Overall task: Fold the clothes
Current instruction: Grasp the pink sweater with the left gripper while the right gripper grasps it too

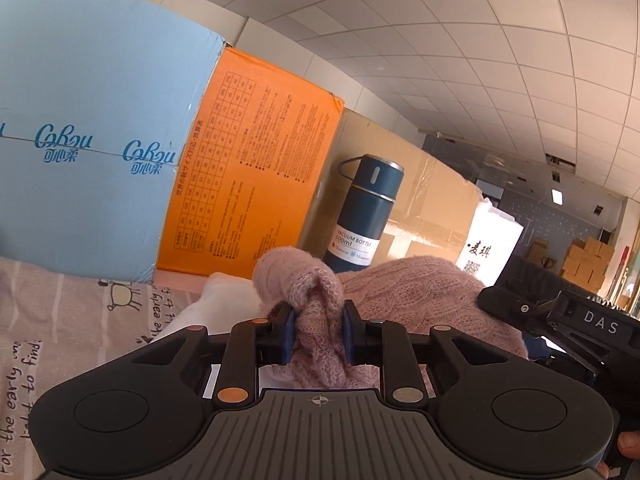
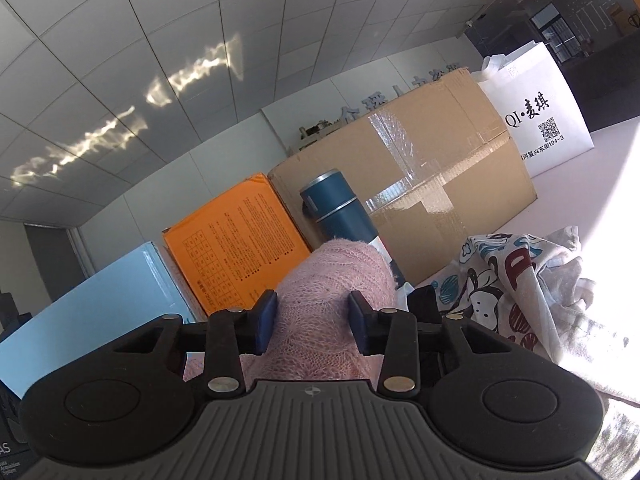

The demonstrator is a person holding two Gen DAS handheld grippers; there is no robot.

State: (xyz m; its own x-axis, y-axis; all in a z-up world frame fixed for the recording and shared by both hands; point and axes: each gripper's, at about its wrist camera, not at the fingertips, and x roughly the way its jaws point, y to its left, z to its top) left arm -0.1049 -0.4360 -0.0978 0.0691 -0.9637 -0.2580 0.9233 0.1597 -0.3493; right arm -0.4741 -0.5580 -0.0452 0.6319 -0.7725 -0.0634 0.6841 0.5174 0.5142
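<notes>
Both clamped on pink knit sweater (image 1: 320, 292), left hand-held gripper (image 1: 318, 334), right hand-held gripper (image 2: 314, 326)

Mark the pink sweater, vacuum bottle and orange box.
pink sweater (image 1: 318, 334): left wrist view, bunched knit between the fingers.
vacuum bottle (image 1: 366, 208): left wrist view, dark blue body below the lid.
orange box (image 2: 236, 236): right wrist view, printed front face.

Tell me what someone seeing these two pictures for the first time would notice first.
Most striking is the fuzzy pink knit sweater, bunched and pinched in the left tongs and also in the right tongs, filling the middle of both views. Just behind it a dark blue vacuum bottle stands upright before a row of boxes: a bright orange box, with a pale blue box to its left.
</notes>
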